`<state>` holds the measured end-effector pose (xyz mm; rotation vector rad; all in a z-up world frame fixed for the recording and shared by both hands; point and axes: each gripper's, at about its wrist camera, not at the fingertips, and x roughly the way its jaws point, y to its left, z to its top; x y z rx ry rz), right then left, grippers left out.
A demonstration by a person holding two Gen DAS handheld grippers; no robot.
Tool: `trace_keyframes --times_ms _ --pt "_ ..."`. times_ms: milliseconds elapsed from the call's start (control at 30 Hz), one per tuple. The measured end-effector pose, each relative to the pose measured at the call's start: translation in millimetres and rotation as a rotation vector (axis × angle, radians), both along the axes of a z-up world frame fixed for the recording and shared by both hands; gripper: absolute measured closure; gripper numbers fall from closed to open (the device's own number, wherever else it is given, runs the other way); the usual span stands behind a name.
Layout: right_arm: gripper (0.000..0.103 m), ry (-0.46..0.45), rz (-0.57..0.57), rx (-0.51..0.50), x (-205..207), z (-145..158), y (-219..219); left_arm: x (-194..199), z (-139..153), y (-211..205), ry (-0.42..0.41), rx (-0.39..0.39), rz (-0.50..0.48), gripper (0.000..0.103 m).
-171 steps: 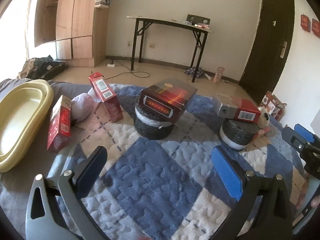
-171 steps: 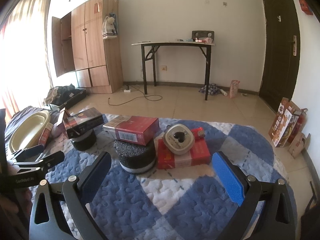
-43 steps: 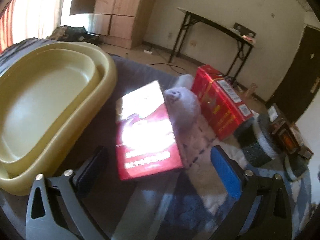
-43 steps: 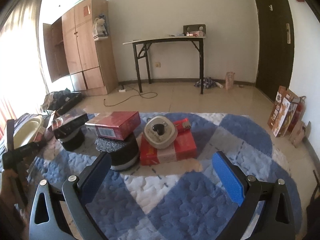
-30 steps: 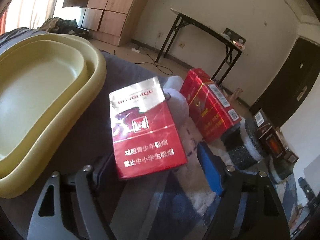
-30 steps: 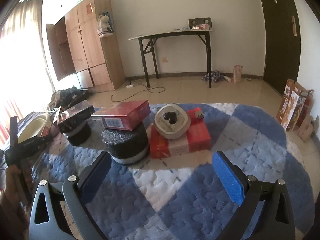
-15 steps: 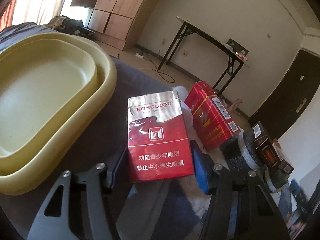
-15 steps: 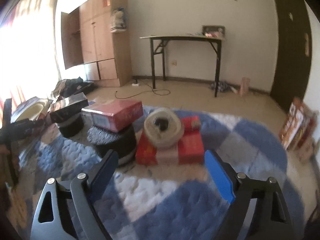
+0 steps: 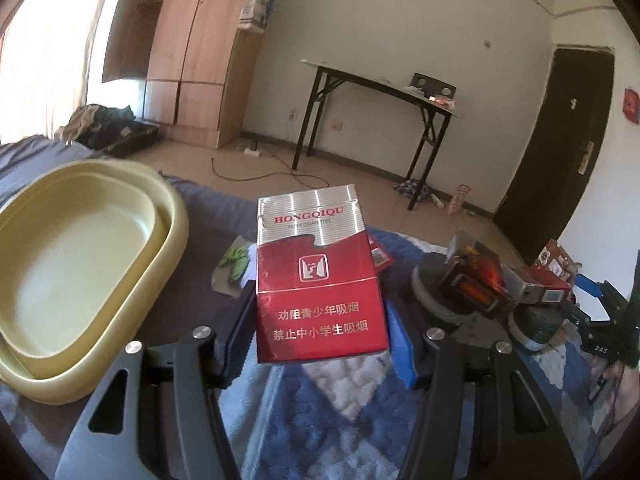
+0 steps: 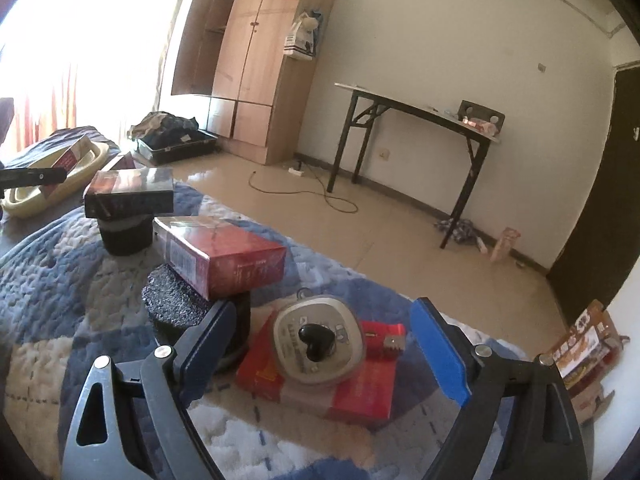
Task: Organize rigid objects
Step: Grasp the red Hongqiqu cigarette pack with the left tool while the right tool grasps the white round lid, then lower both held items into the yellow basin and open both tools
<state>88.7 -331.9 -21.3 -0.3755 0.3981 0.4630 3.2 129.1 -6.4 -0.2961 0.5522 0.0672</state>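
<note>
My left gripper [image 9: 320, 338] is shut on a red and silver HONGQIQU carton [image 9: 320, 280] and holds it upright above the rug, right of the yellow basin [image 9: 80, 264]. My right gripper [image 10: 320, 364] is open and empty, low over a round grey lid with a black knob [image 10: 318, 338] that rests on a flat red box [image 10: 340, 388]. Another red box [image 10: 224, 256] lies on a black foam roll [image 10: 176, 308]. A dark box [image 10: 130, 192] sits on a second roll. The held carton also shows far left in the right wrist view [image 10: 68, 160].
A blue and white patterned rug [image 10: 60, 280] covers the floor. A folding table [image 10: 420, 120] and a wooden wardrobe [image 10: 256, 64] stand by the far wall. Printed cartons [image 10: 584, 344] lean at the right. A dark door [image 9: 560, 152] is at the right.
My left gripper closed on the red carton and lifted it upright off the rug. My right gripper moved down and closer to the lid and red box.
</note>
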Motion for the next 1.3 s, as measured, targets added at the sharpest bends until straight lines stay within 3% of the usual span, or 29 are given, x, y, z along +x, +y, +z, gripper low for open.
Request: trace_keyframes --times_ms 100,467,600,800,933,1167,1300 --pt "0.016 -0.038 -0.007 0.006 -5 -3 -6 -1 2 -4 -0.007 0.017 -0.018 0.044" --pt "0.023 -0.049 -0.029 0.000 -2 -18 -2 -3 7 -9 -0.015 0.015 -0.056 0.044" --pt "0.036 -0.028 -0.030 -0.017 5 -23 8 -6 5 -16 -0.004 0.009 -0.073 0.046" --pt "0.057 -0.002 0.005 0.035 8 -15 -3 -12 23 -37 0.009 0.076 -0.114 0.046" --pt "0.057 0.025 0.018 0.099 9 -10 -22 -23 39 -38 0.005 0.127 -0.122 0.046" --pt "0.057 0.009 0.031 0.161 -16 7 -41 -49 60 2 -0.026 0.133 -0.079 0.046" --pt "0.057 0.003 0.156 0.231 -46 44 -26 -89 80 49 -0.064 0.240 0.052 0.046"
